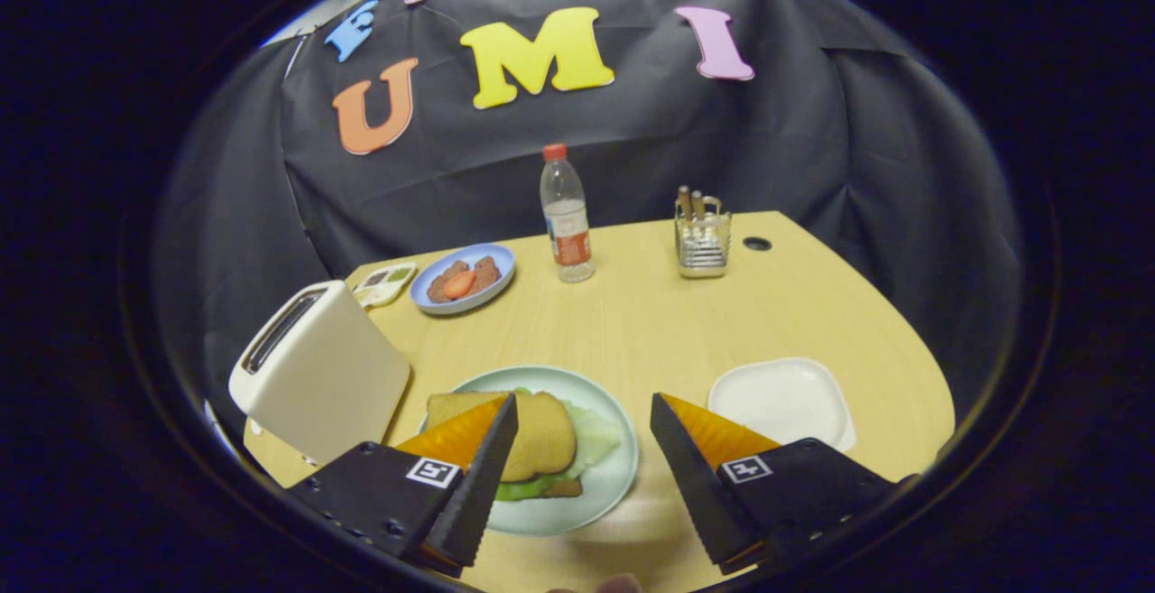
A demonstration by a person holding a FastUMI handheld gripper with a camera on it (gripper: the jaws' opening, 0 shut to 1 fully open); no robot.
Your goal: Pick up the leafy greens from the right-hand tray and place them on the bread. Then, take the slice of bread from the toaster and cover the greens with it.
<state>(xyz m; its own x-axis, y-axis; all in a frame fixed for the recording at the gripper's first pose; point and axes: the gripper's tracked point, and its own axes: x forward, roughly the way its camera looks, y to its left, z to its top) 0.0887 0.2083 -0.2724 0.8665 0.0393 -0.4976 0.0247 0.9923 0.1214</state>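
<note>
So the gripper (584, 408) sits low in the frame with its fingers spread wide and nothing between them. On the pale green plate (614, 476), lower centre, the top bread slice (532, 435) already lies over the leafy greens (591, 440), which poke out on the right. The left finger overlaps the sandwich's left edge. White toaster (320, 372) is at lower left, the bare white tray (783, 399) at lower right. Farther back: a blue plate (492, 291) with food, a water bottle (566, 214) and a wire holder (702, 241).

A water bottle (566, 214), wire caddy (702, 236) and blue plate (463, 278) stand beyond.
</note>
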